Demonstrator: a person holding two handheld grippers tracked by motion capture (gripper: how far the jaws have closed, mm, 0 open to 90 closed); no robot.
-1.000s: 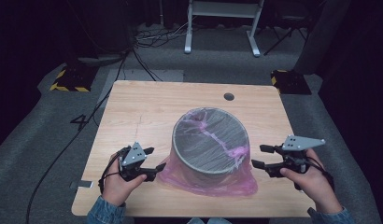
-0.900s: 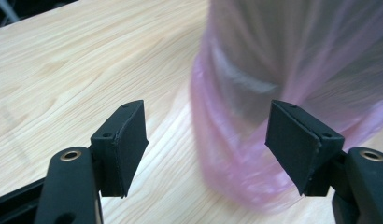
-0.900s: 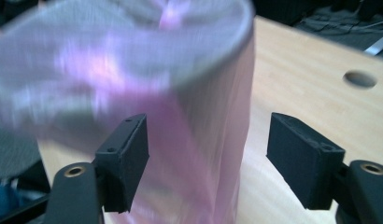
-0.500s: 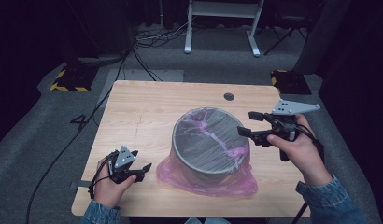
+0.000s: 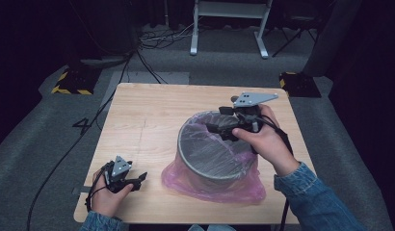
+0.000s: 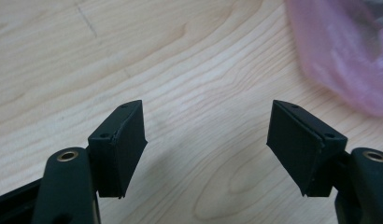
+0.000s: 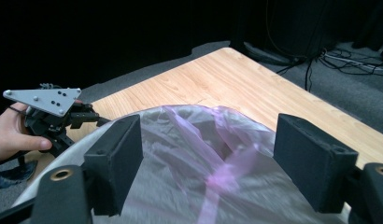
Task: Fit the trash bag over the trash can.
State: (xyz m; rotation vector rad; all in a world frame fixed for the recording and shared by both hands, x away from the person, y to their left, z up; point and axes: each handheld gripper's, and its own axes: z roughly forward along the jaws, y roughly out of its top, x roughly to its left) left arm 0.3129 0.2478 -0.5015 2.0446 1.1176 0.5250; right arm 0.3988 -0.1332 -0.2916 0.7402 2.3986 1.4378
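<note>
**Lining the bin: liner draped, rim not yet dressed**

Item 1, nearest me: my left hand-held gripper (image 5: 138,179), low over the near-left part of the worktop (image 5: 142,120). Jaws stand wide apart with nothing between them; the left gripper view shows bare wood grain under them and a fold of pink film just off to one side. Idle, apart from the work.

Item 2, centre-right of the worktop: round grey bin (image 5: 210,156), upright. A pink plastic liner (image 5: 210,187) lies in and over it, its loose skirt pooled on the wood around the base on the near side.

Item 3, beyond the bin's middle: my right hand-held gripper (image 5: 212,129), raised over the far rim, jaws wide open and holding nothing. The right gripper view looks down between them onto crumpled liner film (image 7: 199,163).

Step in hand, as I judge it: fitting the liner to the bin, with the right side reaching for a fresh hold on the film at the far rim.

Next move calls for: lowering the right jaws onto a single fold, closing gently, then drawing it outward over the rim. Thin film slips and tears, so a light, shallow bite.
</note>
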